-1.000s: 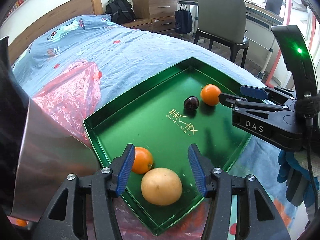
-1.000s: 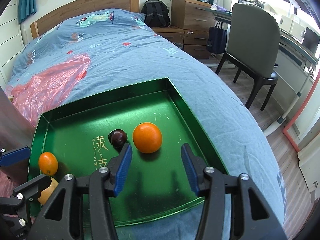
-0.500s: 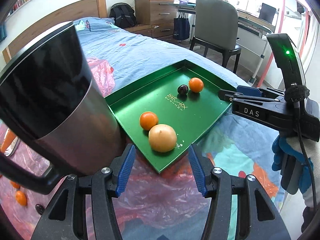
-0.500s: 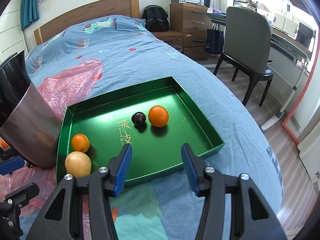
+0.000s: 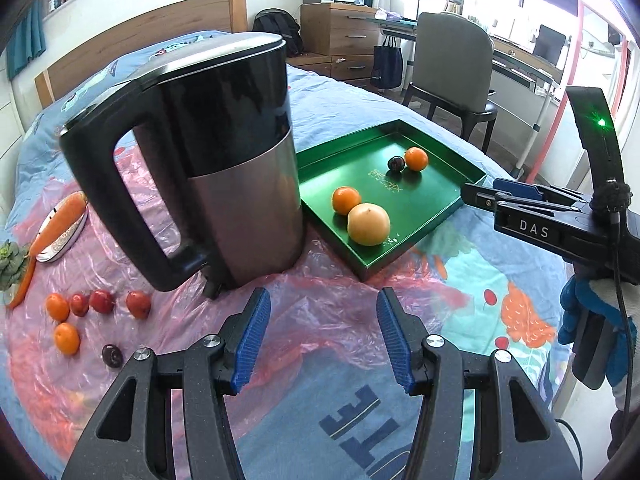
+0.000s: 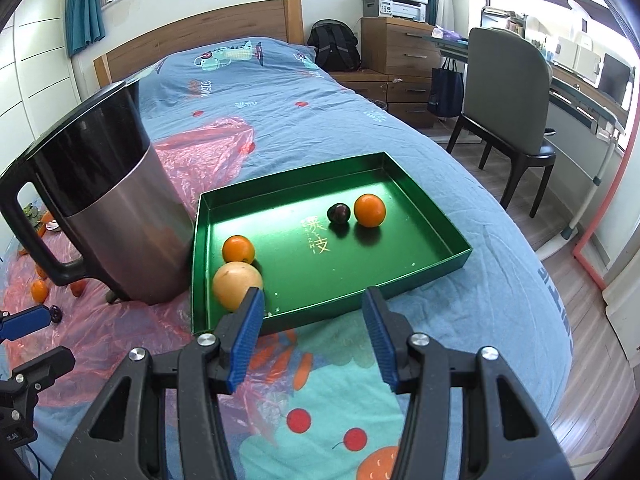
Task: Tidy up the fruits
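A green tray lies on the bed and holds two oranges, a yellow pear-like fruit and a dark plum. Several loose fruits lie on pink plastic at the left: oranges, red plums and a dark plum. My left gripper is open and empty, hovering over the plastic in front of the tray. My right gripper is open and empty, just before the tray's near edge; it also shows in the left wrist view.
A black and steel kettle stands just left of the tray. A plate with a carrot and some greens lie at the far left. A chair, a desk and drawers stand to the right of the bed.
Both grippers have pulled back from the tray toward the near side of the bed. The kettle and the loose fruits on the plastic have come into view. Both grippers stay open.
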Demonstrator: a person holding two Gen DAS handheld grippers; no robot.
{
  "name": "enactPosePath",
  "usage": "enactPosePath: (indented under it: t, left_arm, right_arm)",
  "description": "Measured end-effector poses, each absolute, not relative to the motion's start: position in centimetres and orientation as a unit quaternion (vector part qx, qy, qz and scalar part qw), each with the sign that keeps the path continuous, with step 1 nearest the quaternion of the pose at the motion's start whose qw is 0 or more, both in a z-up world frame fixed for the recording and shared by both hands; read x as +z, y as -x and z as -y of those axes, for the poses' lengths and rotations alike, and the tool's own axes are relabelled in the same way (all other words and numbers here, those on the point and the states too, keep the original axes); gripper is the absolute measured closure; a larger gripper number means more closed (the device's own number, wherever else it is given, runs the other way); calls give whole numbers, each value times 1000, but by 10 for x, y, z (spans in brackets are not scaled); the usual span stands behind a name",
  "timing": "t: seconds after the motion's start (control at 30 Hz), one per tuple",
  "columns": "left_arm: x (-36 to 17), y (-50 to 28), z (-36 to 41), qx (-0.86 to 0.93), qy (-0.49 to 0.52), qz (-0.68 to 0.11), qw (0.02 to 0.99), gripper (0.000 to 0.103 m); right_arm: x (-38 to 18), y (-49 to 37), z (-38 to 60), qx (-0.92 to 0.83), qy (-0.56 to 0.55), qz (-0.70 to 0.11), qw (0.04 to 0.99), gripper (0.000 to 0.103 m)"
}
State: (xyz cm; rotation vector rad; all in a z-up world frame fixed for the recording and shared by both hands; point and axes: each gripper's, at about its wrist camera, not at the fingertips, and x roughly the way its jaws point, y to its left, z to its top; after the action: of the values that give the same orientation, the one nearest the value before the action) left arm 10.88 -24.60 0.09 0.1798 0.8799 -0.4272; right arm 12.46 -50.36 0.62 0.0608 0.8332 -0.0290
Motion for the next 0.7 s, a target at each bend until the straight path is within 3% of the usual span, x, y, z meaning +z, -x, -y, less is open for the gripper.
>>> enactPosePath:
  t: [0.7]
  left_arm:
    - [1, -78, 131, -118, -41, -416, 901, 54]
  right_arm:
    - [14, -76, 388, 77, 0, -408, 910, 47]
